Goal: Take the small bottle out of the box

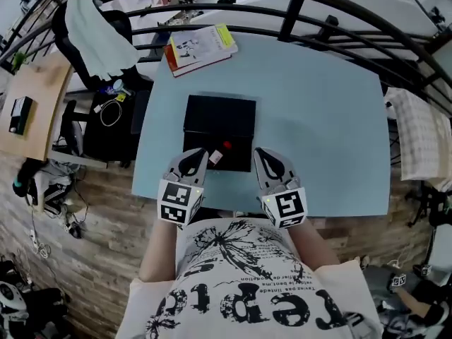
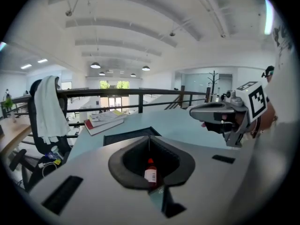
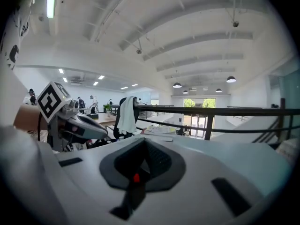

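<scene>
**Bottle in the box, both claws closed**

The black box [image 1: 219,115] sat on the pale blue table [image 1: 318,119], closer to the near edge than the far one and a little left of the middle. It was the only container on the table. The small bottle [image 1: 217,154] lay in the box's near part, with its red cap toward the far side and its white label toward me.

My left claw [image 1: 201,155] hung over the near-left corner of the box. Its jaws were pressed together and gripped nothing. Looking along them, I saw the bottle through the hollow below the joined tips, lying beyond them and not pinched.

My right claw [image 1: 260,155] hovered at the box's near-right corner, its jaws also together and empty. Only the red cap showed through its hollow.

The bottle lay between the two claws, just beside the left one's tip. I could not tell whether that tip touched it.

A stack of books [image 1: 201,46] rested at the table's far-left corner, well apart from the box. A white towel [image 1: 95,34] hung over a chair beyond the left edge.
</scene>
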`<state>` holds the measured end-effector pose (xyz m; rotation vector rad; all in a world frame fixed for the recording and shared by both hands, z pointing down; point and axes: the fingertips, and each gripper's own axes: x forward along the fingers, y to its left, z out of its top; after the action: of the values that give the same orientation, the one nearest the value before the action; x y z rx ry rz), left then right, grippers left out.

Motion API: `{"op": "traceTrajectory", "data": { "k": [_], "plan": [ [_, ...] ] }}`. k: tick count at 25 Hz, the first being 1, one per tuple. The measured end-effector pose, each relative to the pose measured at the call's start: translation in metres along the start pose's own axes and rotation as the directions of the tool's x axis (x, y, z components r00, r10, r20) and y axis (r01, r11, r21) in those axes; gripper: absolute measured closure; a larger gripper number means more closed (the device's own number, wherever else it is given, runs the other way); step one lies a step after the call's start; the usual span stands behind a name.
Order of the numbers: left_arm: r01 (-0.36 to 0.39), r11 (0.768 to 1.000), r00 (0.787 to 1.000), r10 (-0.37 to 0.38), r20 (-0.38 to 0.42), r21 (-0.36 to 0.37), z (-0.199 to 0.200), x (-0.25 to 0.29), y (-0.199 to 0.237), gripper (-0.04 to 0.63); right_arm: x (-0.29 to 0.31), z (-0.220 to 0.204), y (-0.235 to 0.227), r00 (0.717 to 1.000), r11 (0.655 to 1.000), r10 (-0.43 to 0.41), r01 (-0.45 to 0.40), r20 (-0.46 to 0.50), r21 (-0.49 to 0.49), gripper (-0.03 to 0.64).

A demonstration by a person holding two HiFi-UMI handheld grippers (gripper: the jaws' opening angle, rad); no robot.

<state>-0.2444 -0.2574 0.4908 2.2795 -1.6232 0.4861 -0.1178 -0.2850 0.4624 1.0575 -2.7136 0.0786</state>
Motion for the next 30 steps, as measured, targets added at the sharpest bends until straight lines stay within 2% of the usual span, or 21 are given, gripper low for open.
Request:
{"op": "traceTrajectory", "data": {
  "k": [2,5,11,12,14,17,19,27,30],
  "plan": [
    [0.085,0.996,0.994,-0.085,-0.068,0.005,-0.014,0.019,0.002,0.574,0.005,-0.004,0.001,0.998,0.998,-0.054,0.055,-0.022,0.034,0.607],
    [0.186,0.982,0.971,-0.182,-0.158,0.013,-0.033,0.042,0.005,0.574,0.013,-0.002,0.005,0.993,0.99,-0.115,0.117,-0.032,0.075,0.607],
    [0.296,0.955,0.898,-0.28,-0.34,-0.005,-0.081,0.082,0.006,0.57,0.015,0.004,0.01,0.976,0.973,-0.217,0.218,-0.024,0.078,0.607],
    [0.311,0.951,0.883,-0.29,-0.37,-0.005,-0.088,0.087,0.005,0.553,0.014,0.005,0.01,0.973,0.97,-0.232,0.232,-0.021,0.07,0.607],
    [0.339,0.941,0.85,-0.309,-0.426,-0.006,-0.103,0.096,0.0,0.472,0.011,0.007,0.011,0.966,0.964,-0.259,0.259,-0.018,0.052,0.607],
    [0.365,0.931,0.803,-0.322,-0.502,-0.013,-0.121,0.107,-0.007,0.408,0.004,0.005,0.01,0.956,0.955,-0.294,0.295,-0.025,0.044,0.607],
    [0.372,0.928,0.779,-0.322,-0.538,-0.016,-0.131,0.114,-0.01,0.379,-0.001,0.003,0.007,0.948,0.947,-0.316,0.317,-0.032,0.046,0.607],
    [0.403,0.915,0.691,-0.327,-0.644,-0.031,-0.162,0.127,-0.023,0.339,-0.026,-0.006,-0.007,0.922,0.922,-0.382,0.385,-0.057,0.042,0.607],
    [0.402,0.915,0.676,-0.322,-0.663,-0.035,-0.164,0.13,-0.024,0.333,-0.035,-0.009,-0.012,0.916,0.916,-0.397,0.4,-0.062,0.042,0.607]
  ]
}}
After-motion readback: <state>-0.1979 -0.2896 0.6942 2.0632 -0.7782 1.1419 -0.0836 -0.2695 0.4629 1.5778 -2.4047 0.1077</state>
